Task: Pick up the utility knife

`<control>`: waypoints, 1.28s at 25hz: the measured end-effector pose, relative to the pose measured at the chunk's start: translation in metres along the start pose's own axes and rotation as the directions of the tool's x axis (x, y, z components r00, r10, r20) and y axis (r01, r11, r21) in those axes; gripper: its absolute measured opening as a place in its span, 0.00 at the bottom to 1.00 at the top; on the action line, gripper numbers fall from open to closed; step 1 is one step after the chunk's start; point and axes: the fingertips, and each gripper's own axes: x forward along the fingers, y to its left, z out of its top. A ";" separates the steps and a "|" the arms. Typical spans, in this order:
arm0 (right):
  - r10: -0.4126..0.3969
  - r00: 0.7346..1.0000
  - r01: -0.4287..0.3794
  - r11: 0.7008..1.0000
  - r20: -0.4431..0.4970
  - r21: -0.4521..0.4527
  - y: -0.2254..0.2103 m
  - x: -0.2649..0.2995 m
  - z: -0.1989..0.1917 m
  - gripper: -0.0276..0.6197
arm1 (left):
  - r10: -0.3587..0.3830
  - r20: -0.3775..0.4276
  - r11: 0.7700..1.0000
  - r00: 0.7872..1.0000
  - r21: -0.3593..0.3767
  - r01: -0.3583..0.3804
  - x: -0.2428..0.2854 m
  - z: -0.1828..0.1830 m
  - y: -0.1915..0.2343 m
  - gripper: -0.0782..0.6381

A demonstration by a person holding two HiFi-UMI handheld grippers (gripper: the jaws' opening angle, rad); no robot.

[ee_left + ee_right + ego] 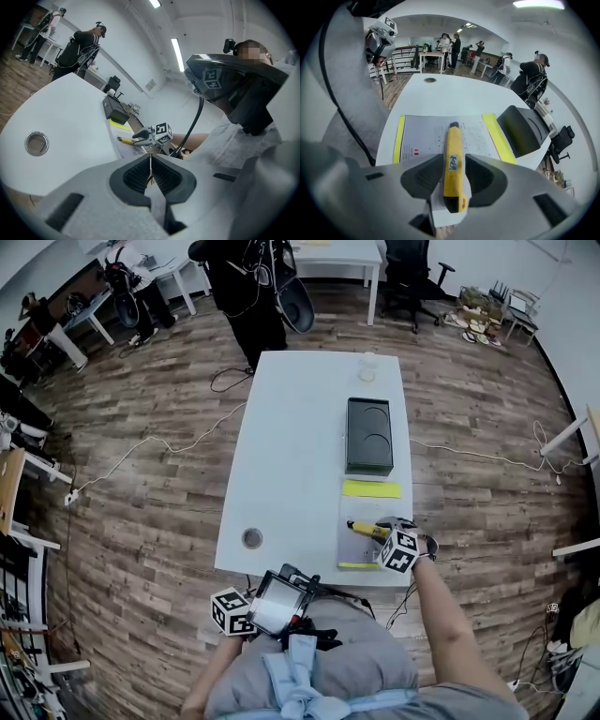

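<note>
The yellow utility knife (453, 161) with black ends sits between the pads of my right gripper (453, 180), which is shut on its rear half. Its tip points out over a printed sheet (429, 133) with yellow margins. In the head view the knife (364, 529) and right gripper (382, 534) are over that sheet near the white table's (300, 446) front right corner. From the left gripper view the knife (124, 139) looks slightly above the tabletop. My left gripper (151, 176) is shut and empty, held close to the person's body (239, 611) off the table's front edge.
A black case (369, 435) lies on the table's right side, with a yellow sheet (370, 488) in front of it. A round grommet hole (252, 538) is at the front left. A small white object (367, 374) sits at the far end. A person (248, 296) stands beyond.
</note>
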 end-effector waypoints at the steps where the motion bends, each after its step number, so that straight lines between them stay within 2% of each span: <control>1: 0.007 1.000 -0.007 1.000 -0.002 0.000 0.001 0.002 0.000 0.23 | 0.002 -0.001 1.000 1.000 0.000 -0.002 0.000 -0.001 0.002 0.13; 7: 0.039 0.999 -0.039 0.999 -0.023 -0.010 0.000 0.012 -0.001 0.23 | 0.007 0.001 1.000 1.000 -0.014 -0.007 0.002 0.002 0.006 0.13; 11: 0.094 0.995 -0.094 0.996 -0.029 -0.005 0.001 0.015 0.000 0.23 | 0.000 -0.001 1.000 1.000 -0.021 0.000 0.004 0.003 0.006 0.13; 16: 0.183 0.983 -0.180 0.980 -0.019 0.089 0.000 0.017 -0.001 0.23 | -0.008 -0.015 1.000 1.000 -0.011 0.008 0.009 0.002 0.006 0.13; 19: 0.204 0.979 -0.202 0.972 -0.006 0.124 -0.002 0.016 -0.001 0.23 | -0.018 -0.020 1.000 1.000 -0.003 0.018 0.013 0.003 0.002 0.13; 26: 0.186 0.982 -0.187 0.971 0.016 0.147 -0.003 0.014 -0.002 0.23 | -0.027 -0.016 1.000 1.000 0.000 0.027 0.014 -0.001 -0.003 0.13; 32: 0.113 0.993 -0.117 0.980 0.032 0.162 -0.004 0.013 -0.004 0.23 | -0.020 -0.006 1.000 1.000 -0.005 0.020 0.009 -0.004 -0.006 0.13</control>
